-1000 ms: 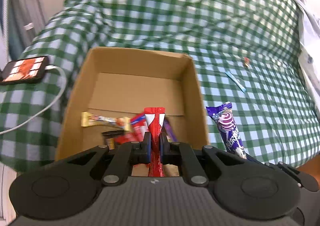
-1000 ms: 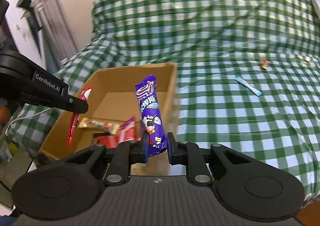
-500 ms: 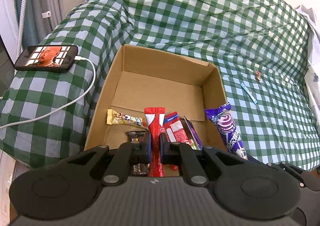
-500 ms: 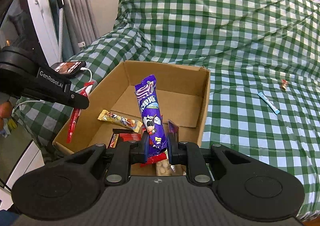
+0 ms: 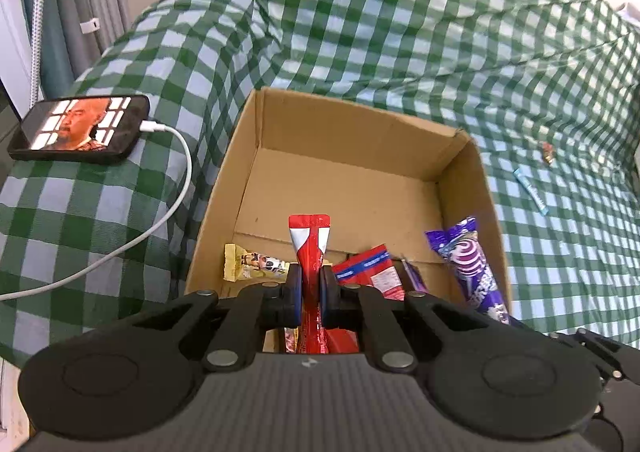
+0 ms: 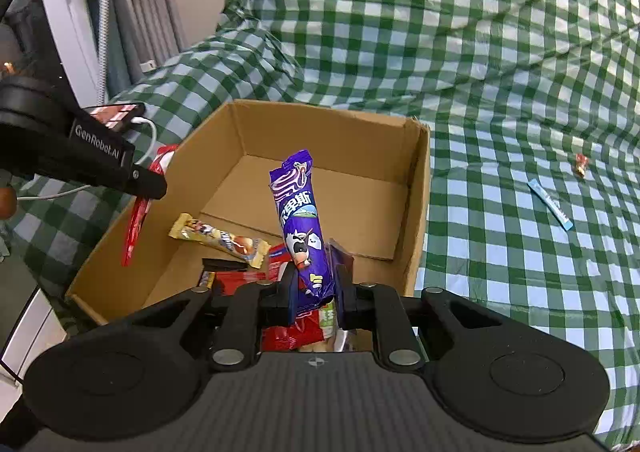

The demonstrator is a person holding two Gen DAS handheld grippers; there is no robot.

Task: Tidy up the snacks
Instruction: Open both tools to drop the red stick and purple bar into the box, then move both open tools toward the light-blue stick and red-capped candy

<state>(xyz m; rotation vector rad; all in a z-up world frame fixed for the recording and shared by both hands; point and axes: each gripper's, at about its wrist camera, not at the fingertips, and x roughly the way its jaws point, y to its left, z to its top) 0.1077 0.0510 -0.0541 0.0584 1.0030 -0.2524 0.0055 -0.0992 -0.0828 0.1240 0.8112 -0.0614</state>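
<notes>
Red stick (image 5: 309,252) lower end hidden behind left gripper (image 5: 310,290) body. Purple pack (image 6: 302,228) bottom hidden between right gripper (image 6: 314,292) pads. Near end of box (image 6: 420,188) blocked by gripper bodies in both views — snacks there only partly seen. Cable (image 5: 120,248) cut at left edge. Small wrapper (image 6: 581,165) on cloth (image 6: 500,52) — too small to read. Blue stick (image 6: 550,204) print illegible.

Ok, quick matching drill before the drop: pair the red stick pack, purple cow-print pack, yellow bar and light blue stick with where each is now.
Things:
1. red stick pack
2. purple pack
3. yellow bar
4. light blue stick

Places:
A. on the checked cloth, outside the box
B. in the right tool
C. lying on the floor of the cardboard box
D. in the left tool

Pairs: 1-D, 2-B, 3-C, 4-A
</notes>
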